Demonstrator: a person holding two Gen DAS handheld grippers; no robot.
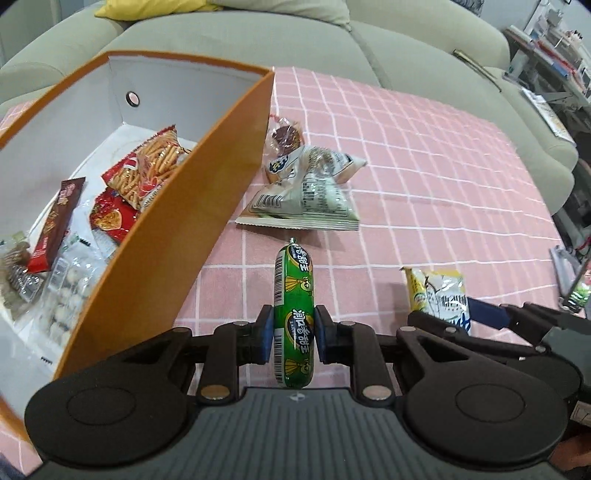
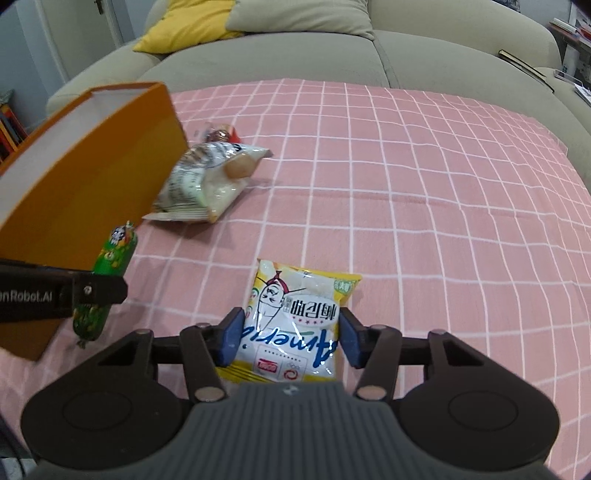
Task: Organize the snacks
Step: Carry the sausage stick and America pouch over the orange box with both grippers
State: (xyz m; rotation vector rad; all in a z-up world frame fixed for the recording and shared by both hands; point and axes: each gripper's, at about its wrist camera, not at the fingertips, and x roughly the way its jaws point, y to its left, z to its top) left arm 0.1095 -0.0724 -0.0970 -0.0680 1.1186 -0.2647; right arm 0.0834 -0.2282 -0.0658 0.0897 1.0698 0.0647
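- Your left gripper (image 1: 293,334) was clamped on the green sausage stick (image 1: 294,314), both blue pads pressed against its sides, the stick running lengthwise between them and pointing away from the camera.
- In the right wrist view that same stick (image 2: 110,258) hung beside the orange box (image 2: 92,184), just off its near wall.
- Your right gripper (image 2: 291,334) had its jaws closed on the yellow-and-white snack packet (image 2: 295,317); the pads met the packet's two side edges, and no gap showed between pad and wrapper.
- The box (image 1: 207,192) stood at the left on the pink checked cloth (image 1: 424,184), its white inside already holding red chip bags (image 1: 144,173), a dark red bar (image 1: 57,225) and some clear-wrapped sweets.
- A pale bag of round snacks (image 1: 310,192) lay on the cloth just beside the box's right wall, with a small clear packet (image 1: 284,134) behind it.
- A grey-green sofa (image 2: 280,51) with a yellow cushion (image 2: 184,27) stood behind the cloth.
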